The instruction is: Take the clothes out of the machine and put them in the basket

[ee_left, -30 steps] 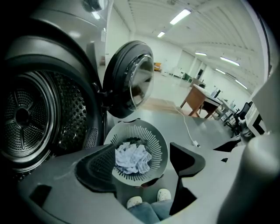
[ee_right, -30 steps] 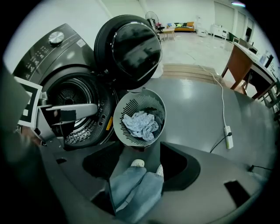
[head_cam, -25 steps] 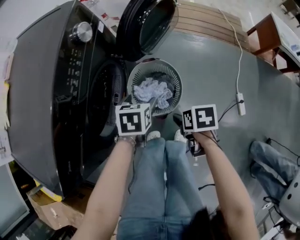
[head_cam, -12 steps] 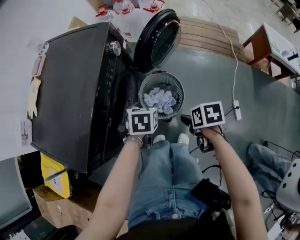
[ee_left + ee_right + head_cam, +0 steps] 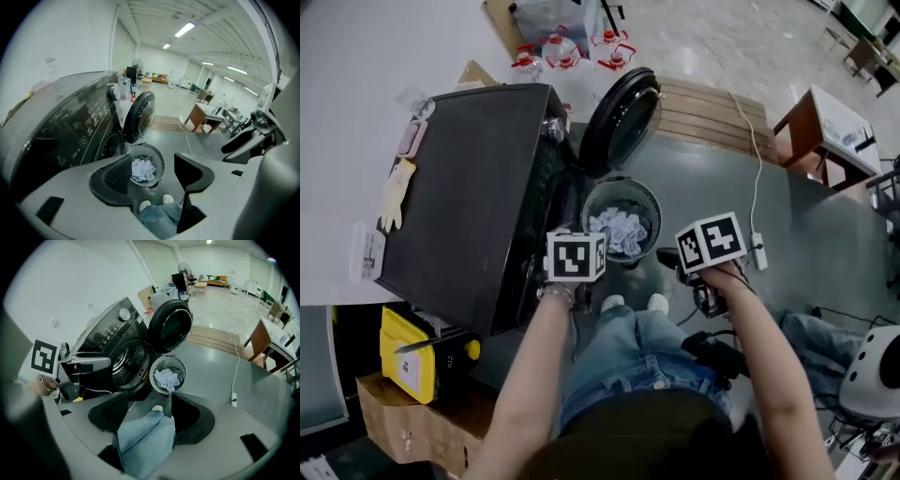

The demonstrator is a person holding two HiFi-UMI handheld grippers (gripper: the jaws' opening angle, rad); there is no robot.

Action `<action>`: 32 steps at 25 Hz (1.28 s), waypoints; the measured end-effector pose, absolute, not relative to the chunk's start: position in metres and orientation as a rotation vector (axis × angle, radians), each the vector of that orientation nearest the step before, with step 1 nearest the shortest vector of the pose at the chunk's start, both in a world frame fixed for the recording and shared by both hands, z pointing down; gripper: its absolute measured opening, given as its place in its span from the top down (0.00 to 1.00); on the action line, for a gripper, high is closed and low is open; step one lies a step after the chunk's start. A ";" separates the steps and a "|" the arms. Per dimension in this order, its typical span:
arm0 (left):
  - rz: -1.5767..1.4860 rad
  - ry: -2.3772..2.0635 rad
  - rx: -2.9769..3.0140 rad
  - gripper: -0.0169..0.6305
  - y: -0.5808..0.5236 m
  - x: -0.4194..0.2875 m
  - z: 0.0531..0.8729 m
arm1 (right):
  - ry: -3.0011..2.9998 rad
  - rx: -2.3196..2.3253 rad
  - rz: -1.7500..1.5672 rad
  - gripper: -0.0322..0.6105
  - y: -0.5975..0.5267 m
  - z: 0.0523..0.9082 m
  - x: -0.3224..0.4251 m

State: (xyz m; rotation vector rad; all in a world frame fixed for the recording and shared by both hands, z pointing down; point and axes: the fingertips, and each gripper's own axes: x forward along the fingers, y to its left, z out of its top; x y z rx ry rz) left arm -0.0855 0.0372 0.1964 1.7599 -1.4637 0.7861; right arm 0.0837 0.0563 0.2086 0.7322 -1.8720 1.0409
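**Both hand-held grippers empty, clothes in basket**

We hold the left hand-held gripper [image 5: 157, 178] with its jaws partly apart. They have just been closing, with nothing between them. The right hand-held gripper [image 5: 147, 414] is likewise part open and empty. The clothes [image 5: 617, 230], a pale crumpled bundle, lie in the basket [image 5: 592, 199]. It stands on the floor [image 5: 712, 192], just right of the machine [image 5: 478, 178], near its open door [image 5: 623, 117].
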 end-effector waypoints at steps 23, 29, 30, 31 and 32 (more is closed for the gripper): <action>0.415 -1.788 2.044 0.54 0.009 -0.112 0.037 | -2.303 1.202 0.745 0.51 0.006 0.040 0.096; 0.264 -2.070 2.322 0.54 -0.006 -0.122 -0.048 | -2.430 1.459 0.364 0.52 -0.026 -0.028 0.108; 0.249 -2.102 2.365 0.54 -0.006 -0.121 -0.061 | -2.439 1.496 0.268 0.52 -0.029 -0.041 0.110; 0.239 -2.128 2.407 0.54 -0.006 -0.120 -0.073 | -2.451 1.524 0.175 0.52 -0.032 -0.054 0.111; 0.237 -2.154 2.445 0.54 -0.006 -0.119 -0.084 | -2.468 1.542 0.087 0.52 -0.033 -0.067 0.111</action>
